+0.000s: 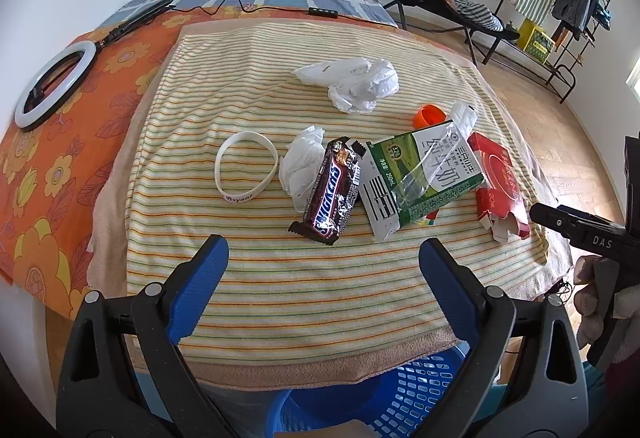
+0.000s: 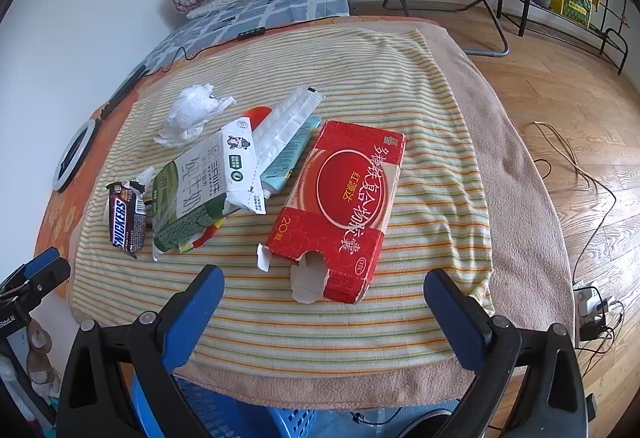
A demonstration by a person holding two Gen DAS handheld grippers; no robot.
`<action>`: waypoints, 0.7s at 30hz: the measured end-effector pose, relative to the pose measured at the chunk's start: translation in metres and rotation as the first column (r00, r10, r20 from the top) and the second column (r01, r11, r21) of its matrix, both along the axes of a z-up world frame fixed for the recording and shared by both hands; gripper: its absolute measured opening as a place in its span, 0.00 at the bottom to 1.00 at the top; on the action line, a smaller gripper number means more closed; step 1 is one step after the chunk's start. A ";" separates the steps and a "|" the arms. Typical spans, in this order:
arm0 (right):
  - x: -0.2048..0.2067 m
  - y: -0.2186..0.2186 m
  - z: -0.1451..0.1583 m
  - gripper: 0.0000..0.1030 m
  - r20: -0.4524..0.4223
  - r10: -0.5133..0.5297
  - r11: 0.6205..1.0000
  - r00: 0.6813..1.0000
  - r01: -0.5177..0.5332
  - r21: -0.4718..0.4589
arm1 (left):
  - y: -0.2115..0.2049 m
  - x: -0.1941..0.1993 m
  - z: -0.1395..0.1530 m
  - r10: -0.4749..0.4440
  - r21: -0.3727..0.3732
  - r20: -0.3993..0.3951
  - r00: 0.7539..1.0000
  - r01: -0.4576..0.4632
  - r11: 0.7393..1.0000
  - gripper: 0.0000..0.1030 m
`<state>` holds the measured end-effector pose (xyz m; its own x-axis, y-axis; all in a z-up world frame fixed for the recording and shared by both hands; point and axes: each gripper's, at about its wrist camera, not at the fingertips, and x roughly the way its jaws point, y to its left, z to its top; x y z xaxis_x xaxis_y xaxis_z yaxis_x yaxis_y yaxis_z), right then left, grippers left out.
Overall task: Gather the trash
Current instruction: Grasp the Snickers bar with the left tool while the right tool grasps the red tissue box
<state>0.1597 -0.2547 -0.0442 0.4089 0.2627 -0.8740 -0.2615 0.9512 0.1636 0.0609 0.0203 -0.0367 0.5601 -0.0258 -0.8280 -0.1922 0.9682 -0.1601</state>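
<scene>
Left wrist view: the left claw [image 1: 323,258] hangs spread before the Snickers wrapper [image 1: 332,194]. Right claw [image 2: 324,286], also spread, faces the red box [image 2: 340,206].

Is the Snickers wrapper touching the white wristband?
Apart. In the left wrist view the Snickers wrapper lies right of the white wristband, with a crumpled white plastic piece and bare striped towel between them.

Bare striped towel [image 1: 304,298] lies open along the near edge. Farther in, the Snickers wrapper [image 1: 330,194], milk carton [image 1: 420,178] and red box [image 2: 340,206] crowd together; open cloth surrounds the white wristband [image 1: 246,166] at left.
</scene>
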 end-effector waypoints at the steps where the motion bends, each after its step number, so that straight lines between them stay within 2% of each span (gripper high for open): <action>1: 0.006 0.001 -0.002 0.98 -0.003 -0.006 1.000 1.000 0.006 -0.012 | 0.000 0.005 -0.002 -0.004 0.000 -0.004 1.000 0.004 1.000 0.90; 3: 0.019 0.002 -0.008 0.98 -0.026 -0.020 1.000 0.999 0.019 -0.021 | 0.000 0.017 -0.008 -0.016 0.014 -0.028 0.999 0.016 1.000 0.81; 7: 0.044 0.000 -0.017 0.98 -0.074 -0.078 0.997 0.994 0.077 -0.014 | 0.006 0.036 -0.020 -0.008 0.005 -0.057 0.998 0.008 1.000 0.80; 11: 0.061 0.003 -0.021 0.98 -0.076 -0.110 0.993 0.991 0.107 -0.040 | 0.009 0.049 -0.030 -0.009 0.011 -0.078 0.997 0.009 1.000 0.74; 15: 0.076 0.007 -0.028 0.98 -0.104 -0.146 0.989 0.984 0.143 -0.042 | 0.008 0.056 -0.040 -0.022 -0.003 -0.108 0.994 0.022 1.000 0.60; 19: 0.087 0.012 -0.037 0.98 -0.123 -0.173 0.984 0.977 0.166 -0.062 | 0.010 0.059 -0.046 -0.020 -0.027 -0.123 0.992 0.017 1.000 0.51; 21: 0.093 0.015 -0.042 0.98 -0.134 -0.176 0.984 0.975 0.169 -0.062 | 0.009 0.061 -0.046 -0.026 -0.027 -0.126 0.992 0.022 0.999 0.42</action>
